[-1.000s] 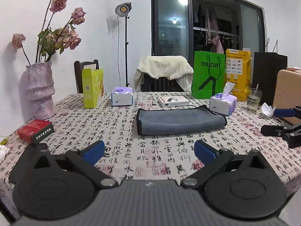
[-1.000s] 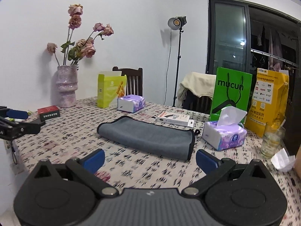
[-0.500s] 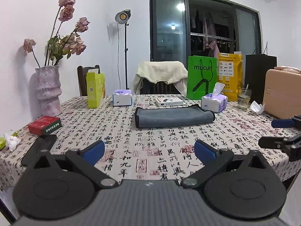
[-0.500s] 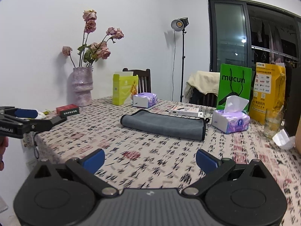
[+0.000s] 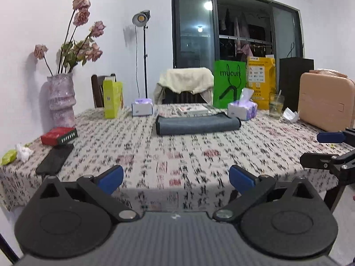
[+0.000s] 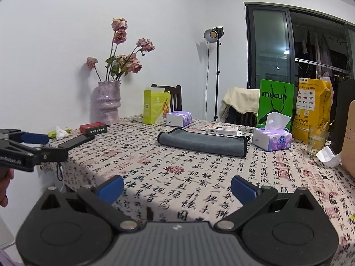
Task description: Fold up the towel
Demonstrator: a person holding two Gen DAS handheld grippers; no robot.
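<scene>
Both grippers have pulled back off the tabletop [image 5: 177, 155] edge over the last second. The left gripper [image 5: 176, 176] and right gripper [image 6: 177, 187] hang with jaws wide and empty. Well beyond them, the folded grey microfibre towel with black trim [image 5: 197, 124] lies flat mid-table, just beside the purple tissue pack [image 6: 272, 139]. The fold looks finished, judging by this retreat.

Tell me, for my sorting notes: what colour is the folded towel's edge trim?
Black trim on the grey folded towel, clearest in the right wrist view.
</scene>
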